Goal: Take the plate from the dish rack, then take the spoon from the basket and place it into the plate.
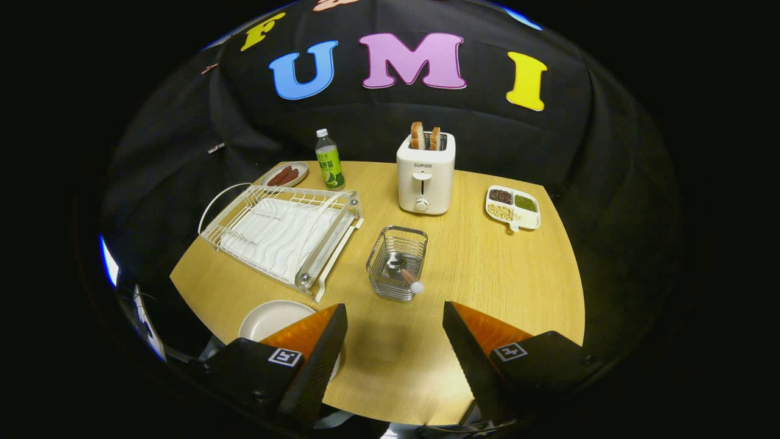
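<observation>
Black cloth walls close round a pale wooden table (487, 286). Above it the gripper (395, 347) hangs with fingers spread wide, holding nothing. Partly under the left finger lies the plate (268, 320) — out of the dish rack (280, 235) beyond it. Ahead between the fingers, the spoon (407, 275) leans in the wire basket (396, 262).

The bench (487, 274) was light yellow wood with a fine grain. The dish rack (280, 235) was white, and the plate (271, 318) was pale cream. The basket (397, 263) was shiny silver wire; the spoon (409, 279) in it had a brown handle with a white tip. The toaster (425, 180) was cream. The bottle (329, 160) was green with a white cap. The gripper (395, 341) had wide-apart jaws, orange inside and black outside, with black-and-white square markers.
</observation>
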### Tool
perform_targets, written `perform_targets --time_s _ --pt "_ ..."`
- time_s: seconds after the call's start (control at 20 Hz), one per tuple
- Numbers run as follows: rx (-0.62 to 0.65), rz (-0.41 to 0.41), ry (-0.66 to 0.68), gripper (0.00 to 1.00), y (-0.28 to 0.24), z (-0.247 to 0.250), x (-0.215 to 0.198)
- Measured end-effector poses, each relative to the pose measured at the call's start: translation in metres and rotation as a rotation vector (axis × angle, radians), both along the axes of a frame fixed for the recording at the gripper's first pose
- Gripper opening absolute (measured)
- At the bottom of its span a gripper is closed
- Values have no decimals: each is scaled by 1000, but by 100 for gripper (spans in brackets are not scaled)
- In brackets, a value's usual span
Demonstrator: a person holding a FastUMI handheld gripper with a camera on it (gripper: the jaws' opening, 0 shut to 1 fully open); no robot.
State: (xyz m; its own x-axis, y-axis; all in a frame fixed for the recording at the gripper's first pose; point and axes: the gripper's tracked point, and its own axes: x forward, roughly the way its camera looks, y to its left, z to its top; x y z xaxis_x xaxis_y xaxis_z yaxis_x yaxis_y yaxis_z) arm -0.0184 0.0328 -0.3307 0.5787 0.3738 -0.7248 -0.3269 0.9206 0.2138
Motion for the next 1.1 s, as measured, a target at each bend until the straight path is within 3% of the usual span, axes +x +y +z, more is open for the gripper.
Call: perform_targets --time_s 0.35,0.6,0.85,1.0,1.1 --pt "-8 65 40 90 2 -25 23" --pt "-6 89 43 77 8 -32 30" --pt "-26 135 63 77 15 -46 30" --pt "-6 128 76 58 21 -49 36" --pt "-6 114 88 51 20 -52 38"
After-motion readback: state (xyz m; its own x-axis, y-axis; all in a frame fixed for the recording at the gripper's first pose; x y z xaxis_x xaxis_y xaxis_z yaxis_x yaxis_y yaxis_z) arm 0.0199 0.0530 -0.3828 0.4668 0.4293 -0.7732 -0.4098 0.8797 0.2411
